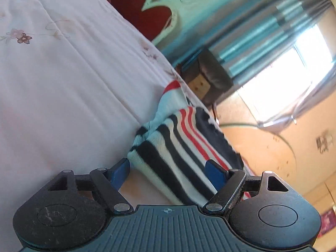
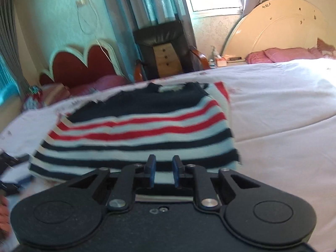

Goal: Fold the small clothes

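A small knit sweater (image 2: 136, 130), navy at the top with red, white and navy stripes, lies flat on the white bedsheet (image 2: 283, 115). My right gripper (image 2: 164, 172) hovers over its near hem, blue pads nearly together. A narrow gap shows the flat stripes behind, with no fabric bunched in it. In the left wrist view the sweater (image 1: 178, 147) runs diagonally from one side edge. My left gripper (image 1: 169, 170) is tilted and wide open, straddling that edge. One blue pad sits beside the corner and the other over the stripes.
The bed's edge (image 1: 168, 67) drops off just past the sweater. Beyond it stand a dark armchair (image 2: 168, 42) with a small wooden drawer unit, a red headboard (image 2: 84, 63) and curtains. Pink pillows (image 2: 279, 54) lie far right. A hand (image 2: 4, 212) shows at the lower left.
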The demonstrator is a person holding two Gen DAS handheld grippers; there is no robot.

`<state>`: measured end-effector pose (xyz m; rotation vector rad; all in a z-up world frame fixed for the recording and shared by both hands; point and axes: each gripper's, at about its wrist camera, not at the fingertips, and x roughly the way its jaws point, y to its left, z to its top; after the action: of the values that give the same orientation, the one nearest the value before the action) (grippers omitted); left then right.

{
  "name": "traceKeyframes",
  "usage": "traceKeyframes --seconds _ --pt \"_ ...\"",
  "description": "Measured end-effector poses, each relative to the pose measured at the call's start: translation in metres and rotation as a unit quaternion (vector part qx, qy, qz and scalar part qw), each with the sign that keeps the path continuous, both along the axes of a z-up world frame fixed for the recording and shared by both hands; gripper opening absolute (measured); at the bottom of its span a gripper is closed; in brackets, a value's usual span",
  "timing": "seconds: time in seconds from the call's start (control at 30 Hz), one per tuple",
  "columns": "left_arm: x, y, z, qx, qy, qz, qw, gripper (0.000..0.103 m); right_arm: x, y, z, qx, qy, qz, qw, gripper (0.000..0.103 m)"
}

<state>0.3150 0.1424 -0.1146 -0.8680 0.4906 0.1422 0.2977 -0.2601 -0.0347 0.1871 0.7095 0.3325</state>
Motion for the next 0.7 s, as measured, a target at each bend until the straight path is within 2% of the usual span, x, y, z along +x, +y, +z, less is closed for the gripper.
traceKeyframes --seconds 0.1,0.17,0.2,0.23,0.27,0.3,0.37,0.4,0.47,0.5,0.57,0.6,0.63,0.7 --pt "0.022 -0.001 -0.006 -0.029 -0.010 0.019 0.9993 0.079 0.011 0.014 0.004 0.024 -0.004 0.013 1.000 0.009" --pt "0.038 -0.001 -0.009 -0.030 -0.009 0.025 0.9992 0.079 0.023 0.025 0.003 0.032 0.001 0.026 0.999 0.007" --pt "0.044 -0.002 -0.010 -0.026 -0.007 0.025 0.9993 0.074 0.030 0.031 0.002 0.035 0.003 0.031 0.999 0.006" --pt "0.052 0.000 -0.010 -0.022 -0.001 0.027 0.9994 0.068 0.038 0.036 0.000 0.038 0.005 0.034 0.999 0.005" --pt "0.058 0.001 -0.012 -0.019 0.010 0.028 0.9994 0.049 0.047 0.043 -0.002 0.041 0.008 0.038 0.998 0.004" --pt "0.063 0.004 -0.015 -0.024 0.019 0.031 0.9991 0.038 0.055 0.049 -0.005 0.042 0.010 0.041 0.998 0.004" --pt "0.067 0.011 -0.019 -0.044 0.018 0.032 0.9983 0.027 0.070 0.063 -0.011 0.038 0.016 0.049 0.998 0.003" --pt "0.068 0.010 -0.015 -0.042 0.011 0.025 0.9987 0.025 0.077 0.070 -0.013 0.038 0.020 0.055 0.998 0.003" --pt "0.060 0.007 0.000 -0.035 -0.041 0.007 0.9985 0.025 0.086 0.083 -0.016 0.031 0.021 0.064 0.997 0.003" --pt "0.058 0.006 0.003 -0.028 -0.047 0.004 0.9985 0.025 0.090 0.087 -0.016 0.032 0.022 0.068 0.997 0.003" --pt "0.063 0.010 -0.005 -0.028 -0.027 0.004 0.9992 0.025 0.095 0.093 -0.025 0.029 0.041 0.083 0.995 0.003" --pt "0.065 0.013 -0.014 -0.035 -0.008 0.008 0.9993 0.025 0.100 0.098 -0.035 0.007 0.064 0.087 0.994 0.000" --pt "0.063 0.018 -0.024 -0.054 0.004 0.009 0.9985 0.025 0.101 0.099 -0.044 0.000 0.070 0.090 0.993 0.000" --pt "0.058 0.023 -0.029 -0.073 -0.014 0.007 0.9972 0.025 0.101 0.094 -0.047 0.014 0.062 0.095 0.993 0.000"
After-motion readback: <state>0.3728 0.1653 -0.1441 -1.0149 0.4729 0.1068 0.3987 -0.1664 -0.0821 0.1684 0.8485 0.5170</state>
